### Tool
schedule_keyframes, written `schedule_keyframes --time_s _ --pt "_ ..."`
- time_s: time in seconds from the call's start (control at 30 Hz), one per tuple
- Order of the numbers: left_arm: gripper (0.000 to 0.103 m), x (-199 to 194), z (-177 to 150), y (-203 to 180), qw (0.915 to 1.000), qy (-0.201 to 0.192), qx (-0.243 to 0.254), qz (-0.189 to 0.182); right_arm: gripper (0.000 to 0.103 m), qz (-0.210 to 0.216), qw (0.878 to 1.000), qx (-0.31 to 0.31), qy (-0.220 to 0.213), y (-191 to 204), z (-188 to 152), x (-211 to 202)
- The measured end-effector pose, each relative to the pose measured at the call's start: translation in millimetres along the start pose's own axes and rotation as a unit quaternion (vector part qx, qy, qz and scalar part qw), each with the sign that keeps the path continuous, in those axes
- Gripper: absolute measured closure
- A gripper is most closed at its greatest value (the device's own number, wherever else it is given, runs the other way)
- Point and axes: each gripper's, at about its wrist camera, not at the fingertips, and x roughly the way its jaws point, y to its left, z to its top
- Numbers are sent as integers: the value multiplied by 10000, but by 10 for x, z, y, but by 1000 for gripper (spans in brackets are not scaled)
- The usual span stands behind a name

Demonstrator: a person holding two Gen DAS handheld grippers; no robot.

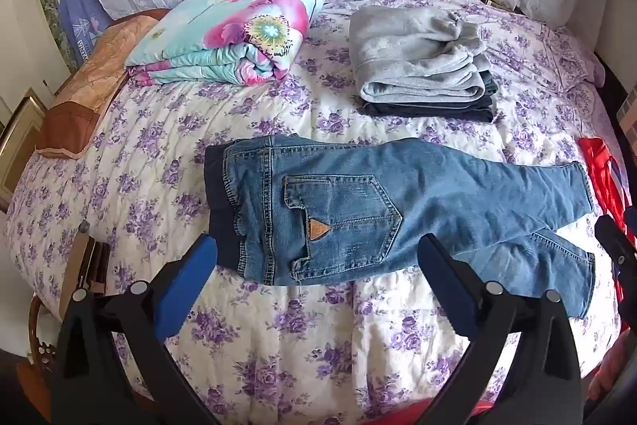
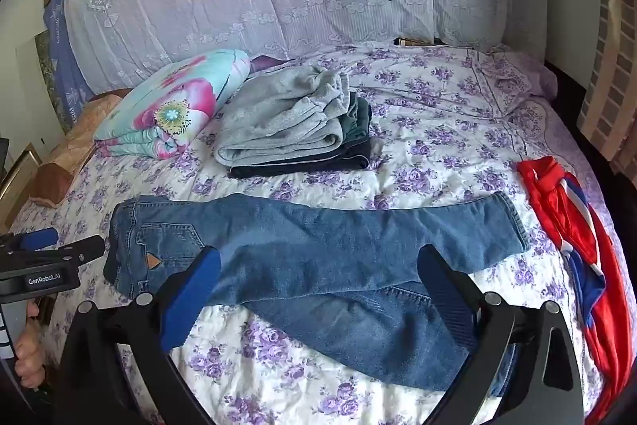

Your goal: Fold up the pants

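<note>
1. Denim jeans (image 1: 358,202) lie flat on the bed (image 1: 278,345), back pocket up, already doubled leg over leg, near the front edge, w/ a folded clothes stack (image 1: 422,66) beyond.
2. Handling, my guess: soft, limp, fairly light but thick at seams; won't slip much on the quilt. I'd pinch at the waistband (image 1: 217,202) and at the hems (image 2: 513,222).
3. Long axis runs L-R across both views: waistband to the left, hems to the right, lower leg splayed toward me.
4. Left gripper (image 1: 318,257) hovers by the waist end, jaws wide, nothing in them. Right gripper (image 2: 318,269) over the legs, also released, empty.
</note>
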Motion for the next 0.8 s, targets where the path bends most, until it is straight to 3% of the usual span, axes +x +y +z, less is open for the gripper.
schedule_keyframes --time_s 0.8 --pt "5 51 -52 42 9998 95 -33 171 3 60 10000 63 39 -26 -29 11"
